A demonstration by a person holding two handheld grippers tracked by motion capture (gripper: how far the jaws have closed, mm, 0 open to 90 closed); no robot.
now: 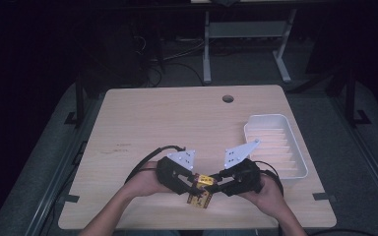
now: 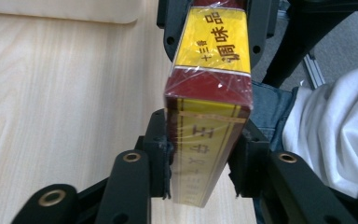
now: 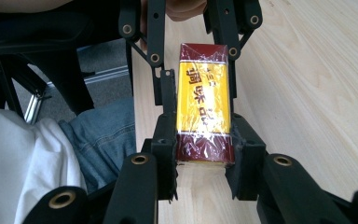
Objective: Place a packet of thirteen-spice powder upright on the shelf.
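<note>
Held item: yellow-and-maroon cellophane-wrapped rectangular box [image 1: 201,189], lifted above the near edge of the pale wooden worktop [image 1: 167,118], between both tongs.
Left tongs [image 2: 200,154]: pinching one end of the box.
Right tongs [image 3: 204,154]: pinching the other end.
Nearby: white ribbed plastic tray [image 1: 275,143], right.

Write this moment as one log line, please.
left gripper: shut on box | right gripper: shut on box | box: held between both, above table | tray: right
</note>
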